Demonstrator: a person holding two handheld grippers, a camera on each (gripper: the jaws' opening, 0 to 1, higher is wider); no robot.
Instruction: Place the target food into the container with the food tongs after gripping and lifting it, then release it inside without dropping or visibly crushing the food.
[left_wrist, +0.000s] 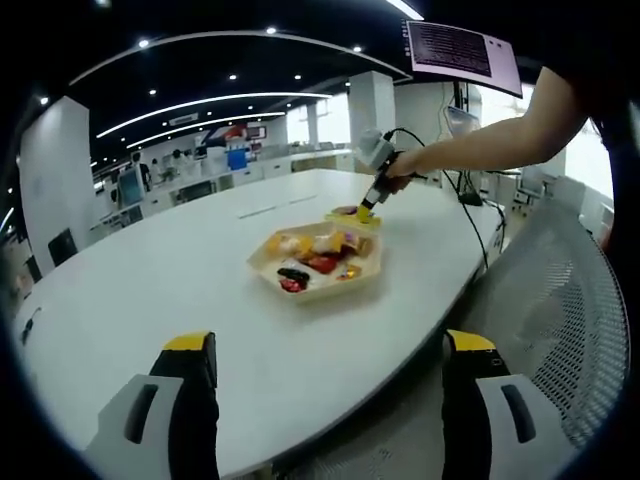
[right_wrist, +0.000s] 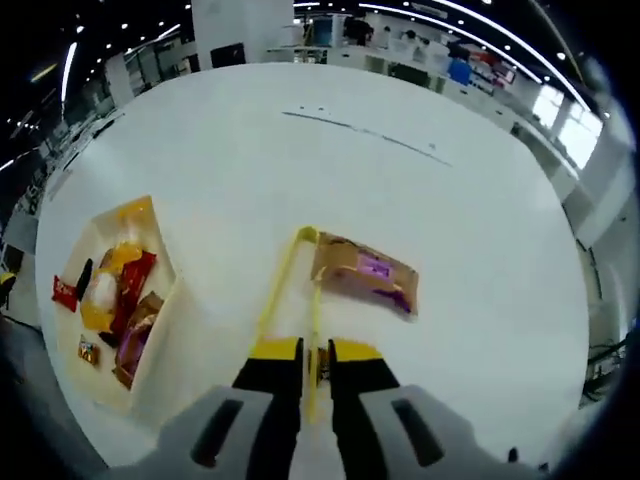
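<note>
A brown and purple snack packet (right_wrist: 365, 272) lies flat on the white table, right of the cream tray (right_wrist: 160, 335) that holds several wrapped snacks. My right gripper (right_wrist: 315, 350) is shut on yellow food tongs (right_wrist: 290, 275), whose far end touches the packet's left edge. I cannot tell whether the tongs pinch the packet. In the left gripper view a hand holds the right gripper (left_wrist: 378, 165) over the packet (left_wrist: 345, 210), just beyond the tray (left_wrist: 322, 293). My left gripper (left_wrist: 329, 342) hangs open at the table's near edge, holding nothing.
The large white table (left_wrist: 170, 270) curves away to the left. A grey mesh chair (left_wrist: 560, 300) stands at its right edge. A black cable (left_wrist: 478, 225) runs across the table near a monitor (left_wrist: 462, 48). Office desks fill the background.
</note>
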